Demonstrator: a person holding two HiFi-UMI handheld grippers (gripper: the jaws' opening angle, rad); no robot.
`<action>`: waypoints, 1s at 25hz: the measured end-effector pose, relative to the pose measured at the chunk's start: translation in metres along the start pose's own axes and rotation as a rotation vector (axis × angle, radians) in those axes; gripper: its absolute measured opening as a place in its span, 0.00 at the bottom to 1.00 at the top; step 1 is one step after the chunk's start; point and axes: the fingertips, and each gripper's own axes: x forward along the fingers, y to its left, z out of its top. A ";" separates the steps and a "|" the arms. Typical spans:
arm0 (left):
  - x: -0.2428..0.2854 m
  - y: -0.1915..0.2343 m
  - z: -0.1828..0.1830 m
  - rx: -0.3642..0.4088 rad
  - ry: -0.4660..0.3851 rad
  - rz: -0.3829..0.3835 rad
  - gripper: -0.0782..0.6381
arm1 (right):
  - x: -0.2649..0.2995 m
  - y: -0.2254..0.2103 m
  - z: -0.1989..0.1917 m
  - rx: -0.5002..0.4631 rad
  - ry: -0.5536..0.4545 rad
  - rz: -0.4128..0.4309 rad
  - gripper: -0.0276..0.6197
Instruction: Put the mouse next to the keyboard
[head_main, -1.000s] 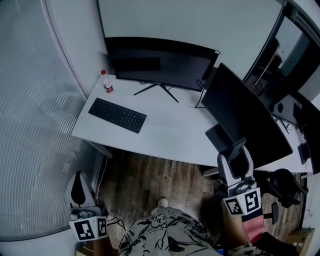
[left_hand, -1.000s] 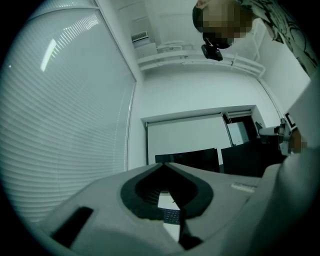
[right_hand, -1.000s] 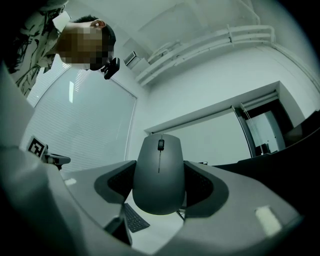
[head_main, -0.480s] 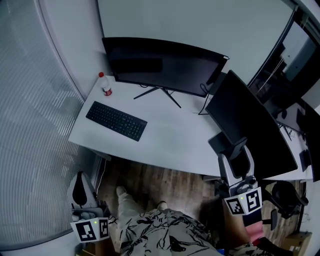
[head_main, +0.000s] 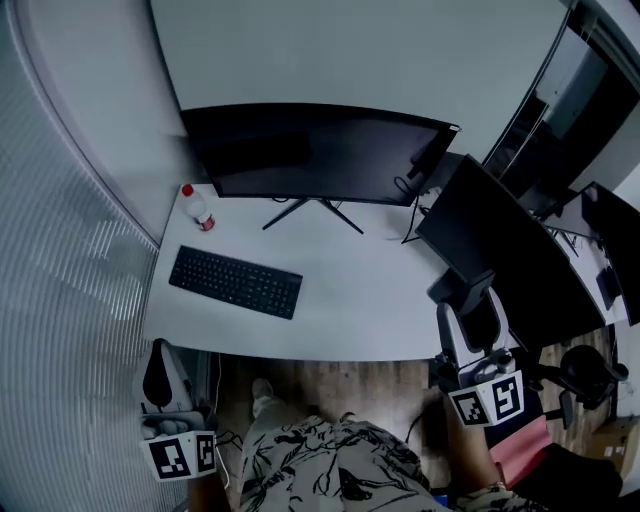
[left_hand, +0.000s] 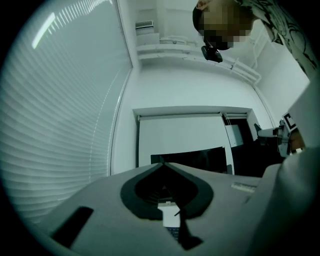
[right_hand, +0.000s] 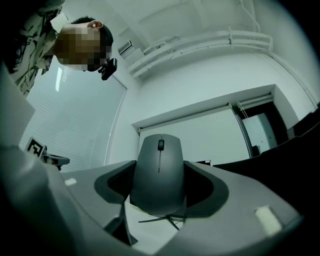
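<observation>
A black keyboard (head_main: 235, 283) lies on the left part of the white desk (head_main: 350, 300), in front of a wide curved monitor (head_main: 310, 152). My right gripper (head_main: 472, 318) is held off the desk's front right corner, shut on a grey mouse (head_main: 479, 325). In the right gripper view the mouse (right_hand: 160, 172) stands upright between the jaws of the right gripper (right_hand: 160, 182), scroll wheel up. My left gripper (head_main: 160, 378) hangs low at the left, below the desk edge. In its own view the left gripper (left_hand: 163, 167) is shut with nothing in it.
A small bottle with a red cap (head_main: 196, 208) stands at the desk's back left. A second dark monitor (head_main: 510, 260) angles along the right side. A ribbed wall (head_main: 70, 300) closes the left. An office chair (head_main: 590, 370) is at the far right. Wooden floor (head_main: 330, 385) lies under the desk.
The view has shifted: the desk and keyboard now sit lower and nearer in the head view. Both grippers hold about the same places in frame, the mouse still gripped.
</observation>
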 end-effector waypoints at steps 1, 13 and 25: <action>0.013 0.007 0.002 0.002 -0.001 -0.021 0.09 | 0.007 0.003 0.002 -0.005 -0.004 -0.021 0.51; 0.133 0.076 -0.017 -0.030 0.024 -0.247 0.09 | 0.064 0.042 -0.027 -0.020 0.003 -0.257 0.51; 0.176 0.073 -0.039 -0.064 0.084 -0.360 0.09 | 0.062 0.052 -0.063 -0.044 0.137 -0.367 0.51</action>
